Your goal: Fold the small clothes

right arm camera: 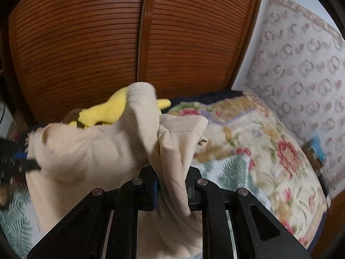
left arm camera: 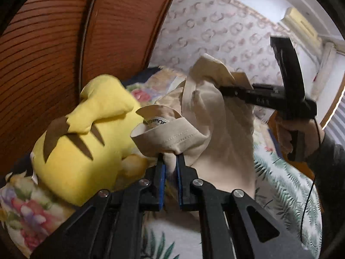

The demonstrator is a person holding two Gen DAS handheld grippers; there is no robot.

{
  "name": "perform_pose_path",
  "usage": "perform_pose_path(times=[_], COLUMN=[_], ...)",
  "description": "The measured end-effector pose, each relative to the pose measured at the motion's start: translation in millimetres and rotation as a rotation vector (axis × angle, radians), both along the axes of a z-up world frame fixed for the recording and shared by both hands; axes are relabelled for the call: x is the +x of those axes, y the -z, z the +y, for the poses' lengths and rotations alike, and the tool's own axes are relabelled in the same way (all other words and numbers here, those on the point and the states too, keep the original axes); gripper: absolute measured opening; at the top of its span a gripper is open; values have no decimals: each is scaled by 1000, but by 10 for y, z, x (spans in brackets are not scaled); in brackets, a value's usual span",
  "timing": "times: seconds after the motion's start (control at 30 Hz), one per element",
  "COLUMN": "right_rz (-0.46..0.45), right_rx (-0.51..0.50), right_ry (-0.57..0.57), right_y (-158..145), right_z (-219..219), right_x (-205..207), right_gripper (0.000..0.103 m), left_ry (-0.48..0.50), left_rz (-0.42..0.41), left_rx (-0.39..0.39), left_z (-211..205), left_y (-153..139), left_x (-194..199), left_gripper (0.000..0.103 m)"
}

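Observation:
A small beige garment (left arm camera: 217, 116) hangs in the air between my two grippers, above a bed. My left gripper (left arm camera: 170, 157) is shut on one stitched corner of the garment. My right gripper (left arm camera: 224, 89) shows at the upper right of the left wrist view, shut on the garment's other top edge. In the right wrist view the garment (right arm camera: 103, 151) drapes over my right gripper (right arm camera: 171, 172) and hides its fingertips. The left gripper (right arm camera: 28, 164) shows blurred at the left edge there, holding the cloth.
A yellow plush toy (left arm camera: 86, 146) lies on the bed at the left, close to the garment. A floral blanket (right arm camera: 269, 151) and a fern-print sheet (left arm camera: 286, 185) cover the bed. Brown louvred doors (right arm camera: 107, 43) stand behind, a patterned wall (right arm camera: 301, 64) to the right.

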State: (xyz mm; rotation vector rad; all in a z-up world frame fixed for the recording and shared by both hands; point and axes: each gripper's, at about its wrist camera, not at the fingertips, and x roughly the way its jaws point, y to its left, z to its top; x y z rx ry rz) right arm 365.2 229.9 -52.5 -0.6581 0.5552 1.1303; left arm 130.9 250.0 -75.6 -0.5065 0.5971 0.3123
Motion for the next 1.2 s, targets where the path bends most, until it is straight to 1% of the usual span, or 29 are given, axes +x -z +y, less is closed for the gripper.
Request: perform_pose_path(times=[0.1, 0.13, 0.17, 0.2, 0.27, 0.3, 0.33, 0.4, 0.47, 0.5, 0.57, 0.63, 0.7, 0.8, 0.87, 1.03, 1.1, 1.2], right_rz=[38, 52, 66, 68, 47, 47, 45, 33, 92, 108, 132, 134, 132, 159, 155, 155, 157, 141], right_rx=[-25, -32, -41, -41, -6, 22, 42, 70, 69, 63, 37, -5, -30, -13, 8, 82, 117, 148], right_ry=[4, 25, 46, 68, 123, 146, 164, 208, 197, 194, 199, 222, 251, 291, 308, 317, 325, 334], right_y=[109, 150, 184, 192, 158, 116, 72, 11, 34, 52, 185, 345, 464, 508, 448, 210, 112, -19], right_z=[189, 219, 233, 209, 119, 61, 8, -100, -188, -195, -235, -239, -262, -339, -402, -653, -807, -1048], right_x=[38, 59, 90, 116, 171, 203, 239, 294, 334, 333, 332, 334, 351, 372, 327, 46, -115, -388], right_gripper=[17, 25, 28, 28, 29, 31, 36, 37, 37, 36, 37, 36, 36, 37, 37, 37, 37, 37], left_ry=[9, 11, 11, 11, 10, 10, 9, 0, -8, -18, -43, -38, -31, -13, -6, 19, 49, 97], left_rz=[42, 49, 56, 63, 71, 77, 83, 83, 75, 76, 82, 85, 94, 99, 92, 66, 55, 42], left_rx=[1, 3, 5, 8, 10, 9, 9, -2, -9, -2, 8, 5, 32, 72, 104, 224, 247, 271], left_z=[-8, -10, -11, -14, -20, -11, -5, 20, 54, 67, 107, 134, 115, 56, 2, -224, -324, -494], left_y=[83, 84, 83, 71, 55, 62, 62, 48, 40, 31, 27, 34, 19, -54, -137, -386, -465, -568], left_x=[3, -9, -23, -37, -49, -54, -52, -78, -120, -139, -185, -218, -238, -262, -289, -381, -406, -414], left_gripper=[7, 8, 8, 8, 8, 8, 9, 10, 10, 10, 10, 10, 10, 10, 10, 11, 14, 14])
